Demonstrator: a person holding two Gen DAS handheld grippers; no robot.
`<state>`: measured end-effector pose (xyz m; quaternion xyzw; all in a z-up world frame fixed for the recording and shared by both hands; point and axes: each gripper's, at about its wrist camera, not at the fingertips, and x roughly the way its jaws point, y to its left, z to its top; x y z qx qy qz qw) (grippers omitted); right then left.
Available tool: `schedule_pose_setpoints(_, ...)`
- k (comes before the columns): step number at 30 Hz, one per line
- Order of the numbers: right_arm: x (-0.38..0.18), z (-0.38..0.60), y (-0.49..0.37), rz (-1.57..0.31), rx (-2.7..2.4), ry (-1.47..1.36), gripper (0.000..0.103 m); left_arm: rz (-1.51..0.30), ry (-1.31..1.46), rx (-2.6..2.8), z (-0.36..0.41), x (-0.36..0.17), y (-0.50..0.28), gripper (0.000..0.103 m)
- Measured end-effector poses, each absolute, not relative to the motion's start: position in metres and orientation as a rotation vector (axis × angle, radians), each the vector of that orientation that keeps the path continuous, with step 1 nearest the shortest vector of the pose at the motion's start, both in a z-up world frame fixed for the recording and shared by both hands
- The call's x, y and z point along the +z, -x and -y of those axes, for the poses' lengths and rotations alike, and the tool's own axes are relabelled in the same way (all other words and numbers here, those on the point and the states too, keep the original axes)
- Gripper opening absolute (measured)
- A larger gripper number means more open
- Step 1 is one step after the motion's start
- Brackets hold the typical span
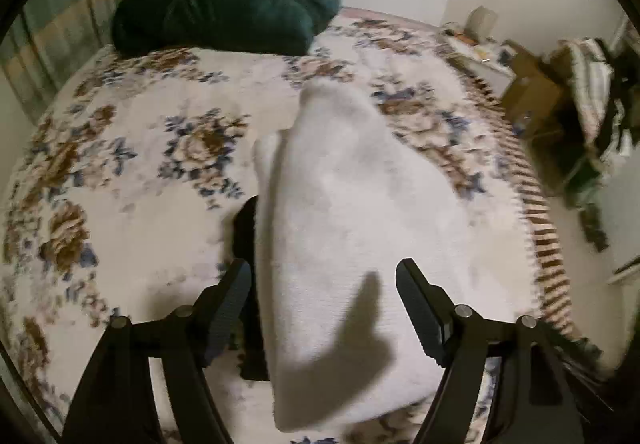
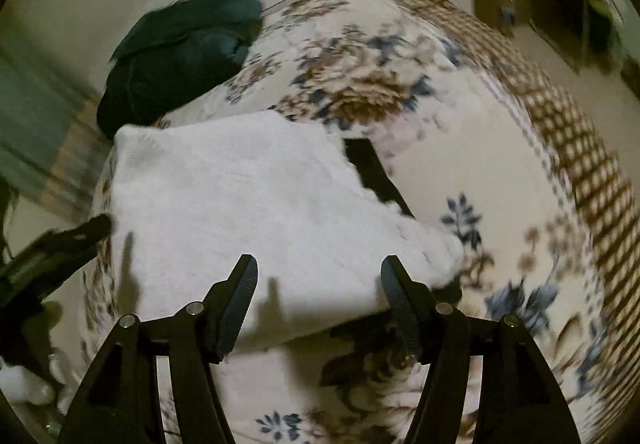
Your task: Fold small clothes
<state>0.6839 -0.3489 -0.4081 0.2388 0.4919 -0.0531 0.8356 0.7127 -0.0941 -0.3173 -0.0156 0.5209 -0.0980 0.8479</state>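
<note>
1. The white garment [image 1: 352, 212] lies on the bed's floral blanket [image 1: 120, 172], filling the centre and lower half of the left wrist view. In the right wrist view it spreads across the left and centre of the frame.
2. It looks already doubled over: the near edge reads as a thick, rounded fold at the bottom of both views, and the upper part tapers toward the top of the left wrist frame. I judge at least one fold is made.
3. A dark strip [image 2: 372, 172] peeks out from under the garment's edge, right of centre in the right wrist view. Whether it belongs to this piece or is another item I cannot tell.
4. The left gripper [image 1: 324, 280] stands with its jaws apart, cloth showing between them but neither pad pressing on it.
5. The right gripper [image 2: 318, 276] is likewise spread wide over the near fold, nothing pinched.
6. With both released, the current fold seems laid down. What remains, by my judgement, is a further fold to make the piece compact, or smoothing its uneven right-hand edge.
7. A dark green bundle [image 1: 228, 0] sits on the bed at the upper left of both frames, well apart from the garment; blur hides whether it is clothing awaiting its turn.
</note>
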Motion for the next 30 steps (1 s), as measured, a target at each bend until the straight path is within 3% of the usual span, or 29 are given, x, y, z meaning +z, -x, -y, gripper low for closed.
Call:
schedule_pose_setpoints(5,-0.377,0.326,-0.688,-1.046,-0.143,-0.286,0.067,-1.077,0.039,-0.159,0.088,-0.297,-0.681,0.074)
schedule_pose_setpoints(6,-0.368,0.323,-0.684,-1.041,-0.147,-0.254,0.074,-1.069,0.025,-0.139,0.087,-0.289,-0.670,0.074)
schedule_pose_setpoints(7,-0.361,0.321,-0.680,-1.040,-0.146,-0.243,0.091,-1.057,0.009,-0.118,0.084,-0.278,-0.658,0.074)
schedule_pose_setpoints(9,-0.336,0.318,-0.663,-1.024,-0.143,-0.229,0.103,-1.044,-0.008,-0.098,0.081,-0.261,-0.639,0.078)
schedule_pose_setpoints(10,-0.326,0.317,-0.656,-1.014,-0.148,-0.217,0.103,-1.037,-0.015,-0.095,0.078,-0.249,-0.626,0.088)
schedule_pose_setpoints(11,-0.314,0.315,-0.646,-1.003,-0.157,-0.201,0.103,-1.025,-0.018,-0.092,0.076,-0.237,-0.614,0.091)
schedule_pose_setpoints(21,-0.176,0.290,-0.500,-0.883,-0.209,-0.154,0.103,-0.894,-0.033,-0.094,0.053,-0.122,-0.488,0.092)
schedule_pose_setpoints(30,-0.063,0.245,-0.358,-0.772,-0.215,-0.123,0.103,-0.817,-0.027,-0.132,0.032,-0.053,-0.383,0.092)
